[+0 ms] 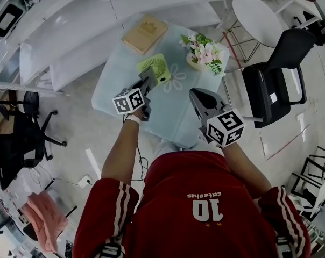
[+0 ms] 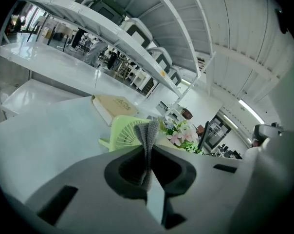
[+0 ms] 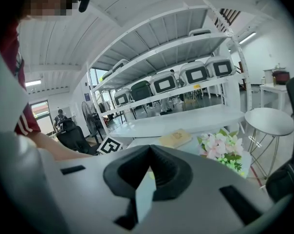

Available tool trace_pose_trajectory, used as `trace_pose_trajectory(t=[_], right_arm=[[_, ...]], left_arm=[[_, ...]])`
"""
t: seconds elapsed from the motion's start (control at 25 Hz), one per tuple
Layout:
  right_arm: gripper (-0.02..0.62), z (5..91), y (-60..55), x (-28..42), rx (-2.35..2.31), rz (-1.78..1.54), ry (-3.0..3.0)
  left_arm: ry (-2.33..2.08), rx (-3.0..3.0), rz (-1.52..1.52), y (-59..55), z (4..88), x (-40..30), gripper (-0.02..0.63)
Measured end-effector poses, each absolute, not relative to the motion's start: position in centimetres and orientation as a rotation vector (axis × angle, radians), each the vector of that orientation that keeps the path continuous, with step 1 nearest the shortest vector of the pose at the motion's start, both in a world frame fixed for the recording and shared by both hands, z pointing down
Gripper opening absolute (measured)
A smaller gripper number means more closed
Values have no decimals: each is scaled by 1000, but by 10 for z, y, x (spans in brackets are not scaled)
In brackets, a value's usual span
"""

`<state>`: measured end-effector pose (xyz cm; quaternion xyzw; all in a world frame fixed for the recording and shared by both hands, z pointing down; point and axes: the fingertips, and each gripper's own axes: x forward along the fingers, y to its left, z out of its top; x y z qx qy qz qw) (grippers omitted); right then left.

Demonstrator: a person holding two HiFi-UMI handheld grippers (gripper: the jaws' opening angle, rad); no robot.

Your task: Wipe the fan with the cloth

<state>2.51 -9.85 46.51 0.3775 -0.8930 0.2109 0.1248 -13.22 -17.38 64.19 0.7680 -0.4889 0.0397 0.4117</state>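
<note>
A small light-green fan (image 1: 155, 69) stands on the pale glass table (image 1: 114, 90); in the left gripper view the fan (image 2: 123, 132) shows just past the jaws. My left gripper (image 1: 145, 83) is shut on a grey knitted cloth (image 2: 148, 145), pinched upright between its jaws close in front of the fan. My right gripper (image 1: 196, 95) hovers over the table's right part, jaws shut with nothing between them (image 3: 148, 152).
A tan book (image 1: 145, 33) lies at the table's far side. A flower pot (image 1: 204, 54) stands at the right, near my right gripper. White benches (image 1: 76, 42) run behind, a black chair (image 1: 278, 85) and a round white stool (image 1: 258, 19) to the right.
</note>
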Motion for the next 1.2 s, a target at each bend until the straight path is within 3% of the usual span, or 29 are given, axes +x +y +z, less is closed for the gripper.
trace_pose_trajectory(t=[1.2], right_arm=[[3,479,-124,86,1217,669,-2515]], left_arm=[[-1129,1945,158,-219,670,-65,26]])
